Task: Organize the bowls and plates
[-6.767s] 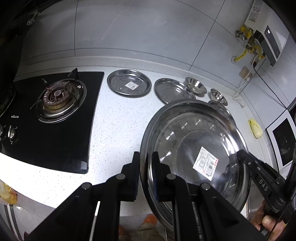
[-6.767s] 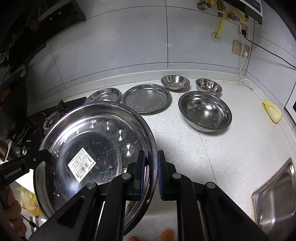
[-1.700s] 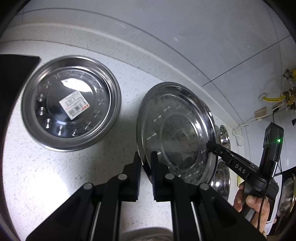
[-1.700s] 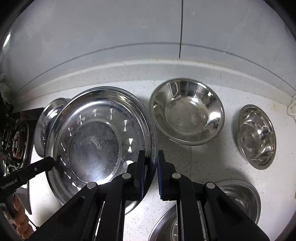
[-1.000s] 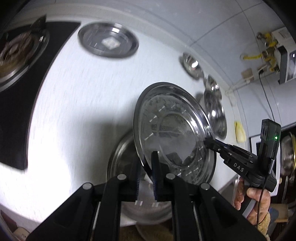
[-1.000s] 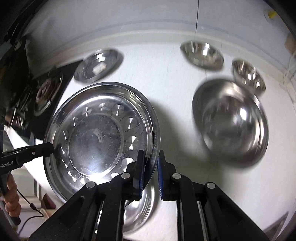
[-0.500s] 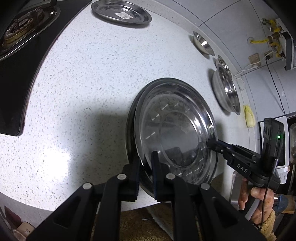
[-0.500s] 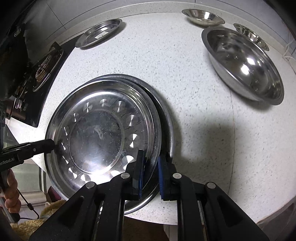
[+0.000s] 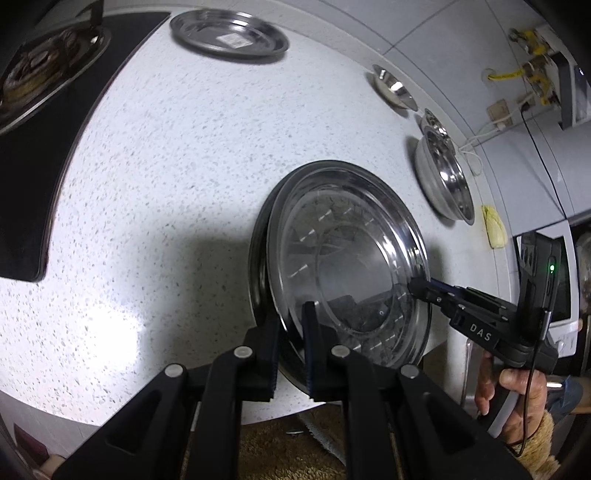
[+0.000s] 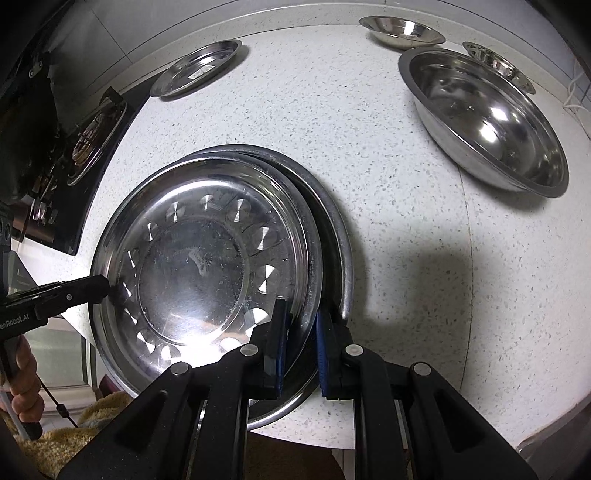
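The speckled white bench holds shiny dishes. Left hand-held gripper and right hand-held gripper each pinch opposite rims of a plate, keeping it level over the bigger plate beneath, probably for stacking.

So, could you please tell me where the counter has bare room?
Free: the speckled counter between the labelled plate, the plate stack and the big bowl. Crowded: the back right, where two small bowls sit by it.

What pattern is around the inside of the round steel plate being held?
A ring of shiny fan-shaped marks on the plate; right wrist view.
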Demonstrator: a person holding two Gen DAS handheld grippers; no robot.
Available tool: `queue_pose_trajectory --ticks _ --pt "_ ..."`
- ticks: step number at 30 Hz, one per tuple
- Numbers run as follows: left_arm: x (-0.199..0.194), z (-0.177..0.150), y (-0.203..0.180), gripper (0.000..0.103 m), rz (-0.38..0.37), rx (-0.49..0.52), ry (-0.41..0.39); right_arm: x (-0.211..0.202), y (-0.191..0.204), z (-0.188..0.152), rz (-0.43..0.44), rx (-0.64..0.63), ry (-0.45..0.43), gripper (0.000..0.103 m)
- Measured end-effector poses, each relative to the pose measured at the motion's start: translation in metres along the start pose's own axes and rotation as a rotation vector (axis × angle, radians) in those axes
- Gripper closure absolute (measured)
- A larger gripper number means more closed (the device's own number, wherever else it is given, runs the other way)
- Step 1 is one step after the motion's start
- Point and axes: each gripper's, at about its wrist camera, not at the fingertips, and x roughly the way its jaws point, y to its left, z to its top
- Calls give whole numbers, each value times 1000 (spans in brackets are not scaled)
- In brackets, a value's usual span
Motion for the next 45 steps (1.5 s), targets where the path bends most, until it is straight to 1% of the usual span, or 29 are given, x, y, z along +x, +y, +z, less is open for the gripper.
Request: queue_pose_trajectory --ticks 1,4,9,11,17,19,22,24,26,30,31,32,34,36,37,38,39,40,42,43,45 --pt "1 0 -1 93 1 13 1 -2 0 -1 -1 -3 -5 90" --pt "6 0 0 93 -7 5 9 -5 0 -4 -1 -2 -13 90" --pt "7 1 -5 91 14 36 1 -6 -3 -5 10 17 -17 90" --pt "7 1 -6 89 20 45 -3 -9 -4 -5 26 22 -29 88" --pt "6 0 -13 90 56 95 -11 -22 -14 -2 43 38 -68 87" --pt "5 -1 -14 90 47 102 -4 -27 -17 -1 47 40 -80 87" --pt "-3 -1 -15 91 47 114 -28 -35 -20 2 45 37 -97 87" --pt "-13 3 -16 90 48 123 -56 -39 -20 6 47 33 -109 84" --pt "-23 9 -17 91 58 129 -85 -45 -19 10 49 23 -125 77" --pt "-39 31 -11 91 88 113 -133 -54 -13 25 56 -9 -149 75" --pt "-44 38 -8 91 100 110 -147 -55 -10 31 58 -15 -154 73" --pt "-49 48 -6 90 115 112 -164 -57 -8 36 58 -22 -160 68" --pt "-55 66 -1 90 143 109 -184 -61 -1 48 55 -37 -178 64" --pt "-60 83 4 90 168 102 -199 -64 6 62 53 -61 -199 63" --pt "-61 91 7 84 182 97 -205 -67 10 72 53 -74 -211 60" --pt "-62 102 10 71 189 88 -212 -67 13 79 52 -80 -219 55" --pt "-62 112 13 48 188 82 -218 -67 19 87 51 -85 -228 52" --pt "-62 122 16 43 198 75 -227 -66 24 97 51 -92 -238 50" --pt "-61 144 23 43 231 63 -243 -63 32 116 50 -108 -249 48" --pt "-59 159 29 43 244 46 -243 -62 35 123 50 -114 -251 45" --pt "-54 180 40 43 253 1 -238 -55 41 142 51 -117 -254 43"
